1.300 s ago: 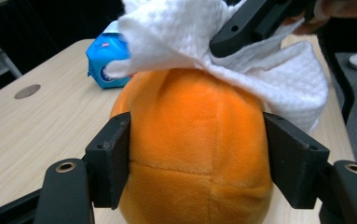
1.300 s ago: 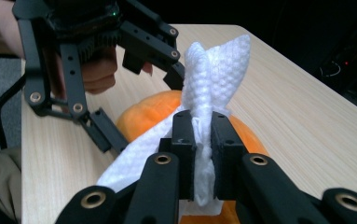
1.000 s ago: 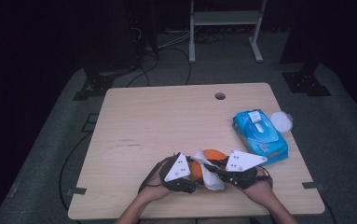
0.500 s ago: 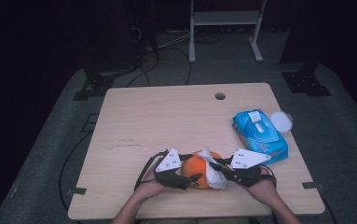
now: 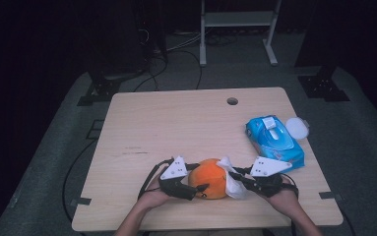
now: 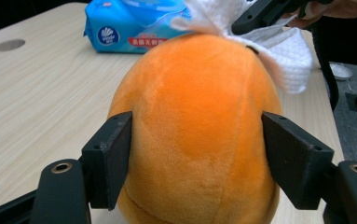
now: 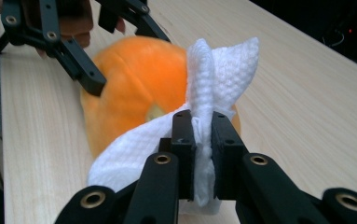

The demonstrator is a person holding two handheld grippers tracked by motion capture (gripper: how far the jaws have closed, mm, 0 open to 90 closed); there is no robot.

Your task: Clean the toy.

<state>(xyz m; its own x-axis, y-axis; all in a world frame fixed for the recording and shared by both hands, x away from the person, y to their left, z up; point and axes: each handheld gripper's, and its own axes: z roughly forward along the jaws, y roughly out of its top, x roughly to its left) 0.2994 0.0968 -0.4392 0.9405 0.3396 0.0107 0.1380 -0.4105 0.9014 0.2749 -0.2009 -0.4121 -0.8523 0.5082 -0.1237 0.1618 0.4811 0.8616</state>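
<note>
High view: at the near edge of the worktop (image 5: 141, 128), the left claw (image 5: 199, 188) brackets an orange plush toy (image 5: 209, 177); its jaws have just been opening and flank the toy's sides, whether they press it cannot be told. The right claw (image 5: 239, 178), jaws clamped together, pinches a white wipe (image 5: 233, 183) against the toy's right side. Farther right lies a blue wipes pack (image 5: 274, 140), a white lid (image 5: 298, 128) beside it.

The plush fruit (image 5: 210, 178) lies at the table's (image 5: 176, 123) near edge, wipe (image 5: 233, 183) against its right side (wipes pack (image 5: 274, 141) farther right).
</note>
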